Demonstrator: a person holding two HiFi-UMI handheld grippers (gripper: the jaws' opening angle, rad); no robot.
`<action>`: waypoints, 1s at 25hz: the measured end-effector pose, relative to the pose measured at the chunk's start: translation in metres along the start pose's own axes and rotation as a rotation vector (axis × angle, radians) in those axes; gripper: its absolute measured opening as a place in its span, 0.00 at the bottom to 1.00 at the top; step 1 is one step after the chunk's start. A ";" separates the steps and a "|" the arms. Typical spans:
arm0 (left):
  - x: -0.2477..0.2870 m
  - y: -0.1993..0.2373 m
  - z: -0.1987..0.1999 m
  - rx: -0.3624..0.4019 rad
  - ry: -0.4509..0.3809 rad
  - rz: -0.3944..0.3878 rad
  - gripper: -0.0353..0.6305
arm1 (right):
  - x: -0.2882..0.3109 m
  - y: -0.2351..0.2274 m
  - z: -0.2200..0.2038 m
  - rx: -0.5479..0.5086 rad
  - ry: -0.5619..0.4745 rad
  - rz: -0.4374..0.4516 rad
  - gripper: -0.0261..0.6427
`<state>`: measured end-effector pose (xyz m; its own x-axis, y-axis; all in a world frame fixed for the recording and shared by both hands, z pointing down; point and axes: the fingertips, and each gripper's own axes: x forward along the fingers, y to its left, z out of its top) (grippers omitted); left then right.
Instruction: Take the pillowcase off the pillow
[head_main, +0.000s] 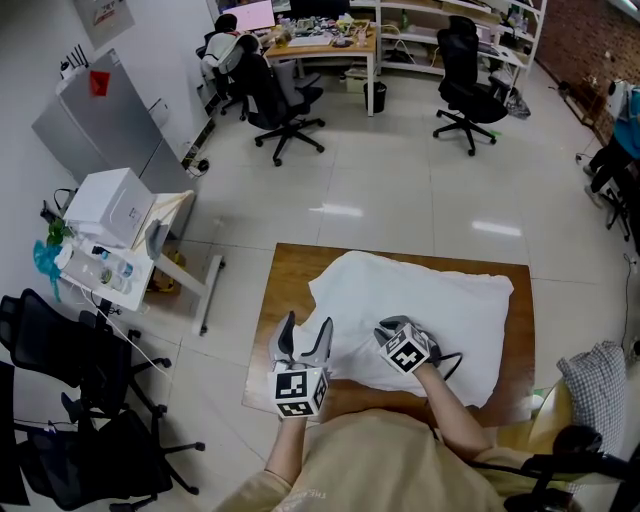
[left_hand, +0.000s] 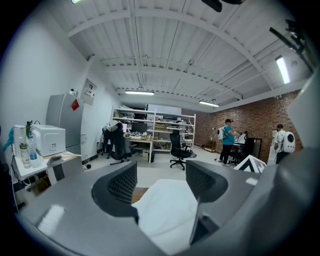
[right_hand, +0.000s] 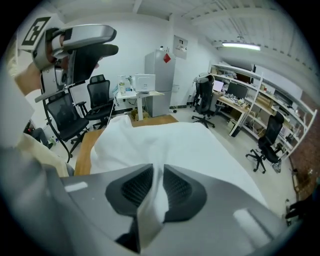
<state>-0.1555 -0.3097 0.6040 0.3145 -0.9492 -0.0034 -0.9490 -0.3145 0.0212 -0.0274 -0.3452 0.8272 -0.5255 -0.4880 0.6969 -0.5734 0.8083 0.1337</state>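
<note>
I can't make out the pillow itself on the wooden table (head_main: 285, 300); the white pillowcase (head_main: 430, 300) covers whatever lies inside it. The table's near edge is hidden under the person's torso (head_main: 380, 460), and the right gripper (head_main: 392, 330) covers the cloth just beneath it.

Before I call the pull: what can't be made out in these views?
- Pillowcase opening: head view, near edge partly covered by right gripper and forearm.
- Pillow inside: every view, white cloth covers it; whether the pinch catches it too cannot be told.
- Table near edge: head view, behind the person.
</note>
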 end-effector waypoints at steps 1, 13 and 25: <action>0.001 0.000 -0.001 0.000 0.001 0.001 0.52 | 0.001 -0.001 -0.001 0.010 -0.009 0.001 0.09; 0.006 -0.009 0.001 0.014 -0.010 -0.017 0.52 | -0.050 -0.017 0.043 0.234 -0.230 0.025 0.04; -0.004 0.009 0.015 0.002 -0.020 0.004 0.52 | -0.159 -0.036 0.094 0.387 -0.519 0.060 0.04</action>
<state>-0.1654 -0.3090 0.5896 0.3103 -0.9503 -0.0233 -0.9503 -0.3108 0.0195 0.0178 -0.3276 0.6456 -0.7437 -0.6193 0.2517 -0.6674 0.7095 -0.2261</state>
